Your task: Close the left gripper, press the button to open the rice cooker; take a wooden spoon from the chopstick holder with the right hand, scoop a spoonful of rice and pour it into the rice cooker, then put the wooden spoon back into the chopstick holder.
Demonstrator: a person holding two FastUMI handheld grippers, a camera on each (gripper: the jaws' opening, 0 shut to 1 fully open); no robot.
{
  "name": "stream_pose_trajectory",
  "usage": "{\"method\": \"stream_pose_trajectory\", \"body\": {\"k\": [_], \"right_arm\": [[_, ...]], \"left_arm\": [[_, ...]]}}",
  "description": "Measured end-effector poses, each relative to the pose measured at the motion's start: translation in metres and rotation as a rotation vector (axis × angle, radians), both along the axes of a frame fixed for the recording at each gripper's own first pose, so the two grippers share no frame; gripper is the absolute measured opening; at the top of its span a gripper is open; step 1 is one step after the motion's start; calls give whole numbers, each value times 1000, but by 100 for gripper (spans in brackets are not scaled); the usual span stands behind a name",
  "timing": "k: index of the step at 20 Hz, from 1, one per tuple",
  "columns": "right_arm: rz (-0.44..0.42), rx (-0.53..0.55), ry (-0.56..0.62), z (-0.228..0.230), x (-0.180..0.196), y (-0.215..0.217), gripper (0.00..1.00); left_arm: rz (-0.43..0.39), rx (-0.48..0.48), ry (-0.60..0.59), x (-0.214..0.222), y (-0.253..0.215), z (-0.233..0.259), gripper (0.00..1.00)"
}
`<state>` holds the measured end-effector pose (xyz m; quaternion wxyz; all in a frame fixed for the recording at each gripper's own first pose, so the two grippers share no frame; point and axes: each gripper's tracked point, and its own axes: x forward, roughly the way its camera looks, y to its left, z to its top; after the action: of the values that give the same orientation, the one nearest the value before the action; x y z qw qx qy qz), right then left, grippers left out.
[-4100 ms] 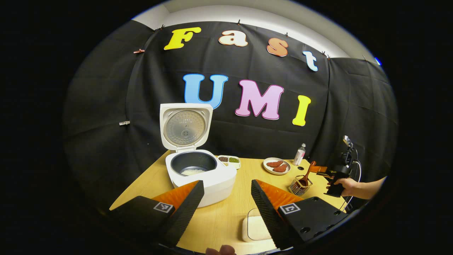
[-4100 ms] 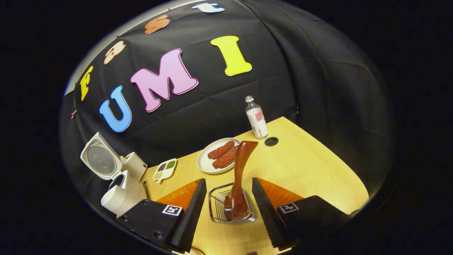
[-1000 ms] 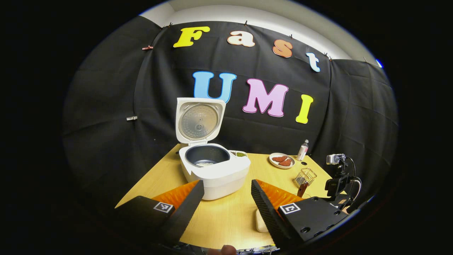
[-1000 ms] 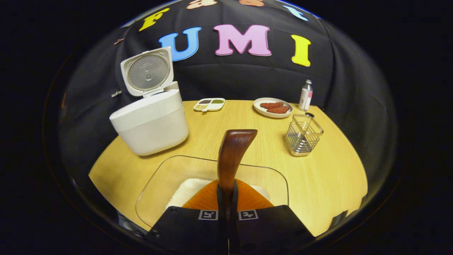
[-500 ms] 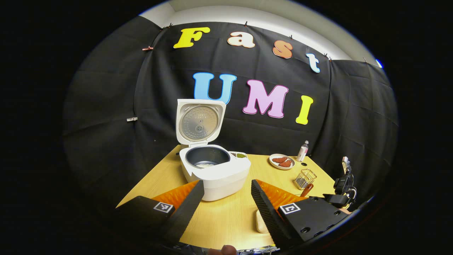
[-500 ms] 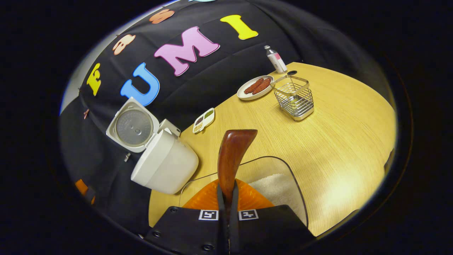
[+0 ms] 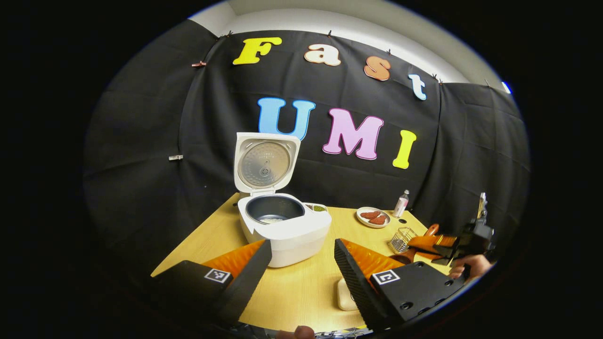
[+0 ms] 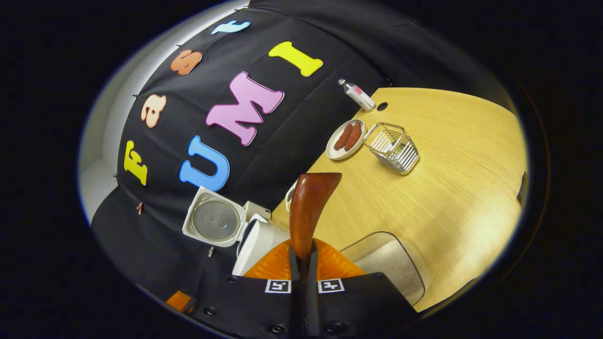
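Note:
The white rice cooker (image 7: 282, 228) stands open on the wooden table, lid (image 7: 266, 162) upright, a little rice in its dark pot. My left gripper (image 7: 301, 268) hangs open in front of it, holding nothing. My right gripper (image 8: 302, 259) is shut on the brown wooden spoon (image 8: 308, 207); the handle sticks up between the fingers and the bowl is hidden. This view is strongly tilted, with the cooker (image 8: 256, 240) at lower left. In the left gripper view the right gripper (image 7: 464, 245) holds the spoon (image 7: 424, 242) level beside the wire chopstick holder (image 7: 401, 239).
A clear container of rice (image 8: 391, 261) lies just below my right gripper. The wire holder (image 8: 393, 147), a plate of red pieces (image 8: 346, 137) and a small bottle (image 8: 358, 94) stand at the far right. A divided dish (image 7: 318, 207) sits behind the cooker.
My right gripper has lifted from the rice container with the spoon and rolled further onto its side. The left gripper has hardly moved.

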<state>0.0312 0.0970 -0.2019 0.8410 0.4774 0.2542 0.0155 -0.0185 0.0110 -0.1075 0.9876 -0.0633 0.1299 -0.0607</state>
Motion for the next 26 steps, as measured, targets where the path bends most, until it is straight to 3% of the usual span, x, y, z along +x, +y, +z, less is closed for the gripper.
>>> {"method": "stream_pose_trajectory", "body": {"k": [7, 11, 16, 26], "right_arm": [[12, 65, -171, 126, 81, 59, 6], [51, 61, -210, 158, 124, 104, 6], [101, 44, -225, 158, 167, 159, 6], [237, -320, -292, 114, 246, 252, 6]], "left_arm": [[2, -23, -1, 0, 2, -2, 93], [17, -27, 1, 1, 8, -8, 93], [26, -17, -5, 3, 22, -9, 93], [52, -48, 30, 20, 46, -24, 93]]}}
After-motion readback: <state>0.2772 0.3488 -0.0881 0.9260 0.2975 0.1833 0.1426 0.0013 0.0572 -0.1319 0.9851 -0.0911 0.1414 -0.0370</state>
